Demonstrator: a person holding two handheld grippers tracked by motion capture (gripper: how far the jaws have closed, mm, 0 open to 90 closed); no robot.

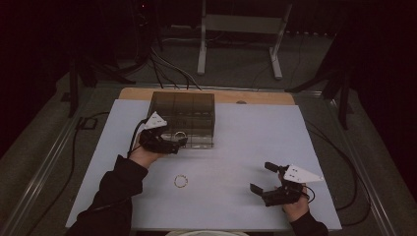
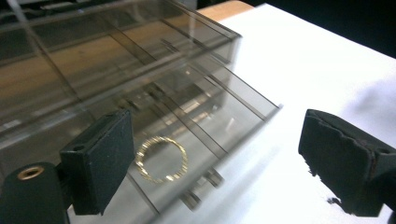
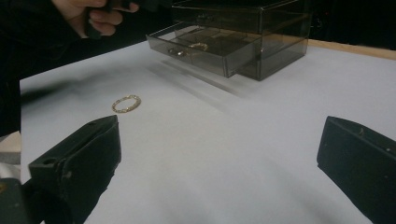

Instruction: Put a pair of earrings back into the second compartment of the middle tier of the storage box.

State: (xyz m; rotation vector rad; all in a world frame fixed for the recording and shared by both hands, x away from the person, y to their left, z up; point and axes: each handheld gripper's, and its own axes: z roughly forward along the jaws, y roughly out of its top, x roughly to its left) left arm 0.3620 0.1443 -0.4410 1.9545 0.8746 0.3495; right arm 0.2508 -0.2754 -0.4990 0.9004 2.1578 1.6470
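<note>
Two gold bracelets are seen on the scene. Nearest the person, the right gripper [image 1: 265, 185] is held just above the white table sheet [image 1: 255, 128] at its near right, its jaws spread wide with nothing between them. Ahead of it, near the middle of the sheet, one gold bracelet [image 1: 181, 181] lies flat and apart from everything else; in the right gripper view it is seen beyond the gripper's own jaws [image 3: 126, 103]. Farther on, the left gripper [image 1: 180, 144] is held at the front of a smoked clear drawer box [image 1: 183, 117], its jaws also set wide and gripping nothing. The box's bottom drawer [image 3: 201, 51] is pulled out, and the second bracelet [image 2: 161, 159] lies flat inside it, just beside the left gripper's near jaw. Beyond the box, the bare wooden table edge [image 1: 255, 97] is seen.
</note>
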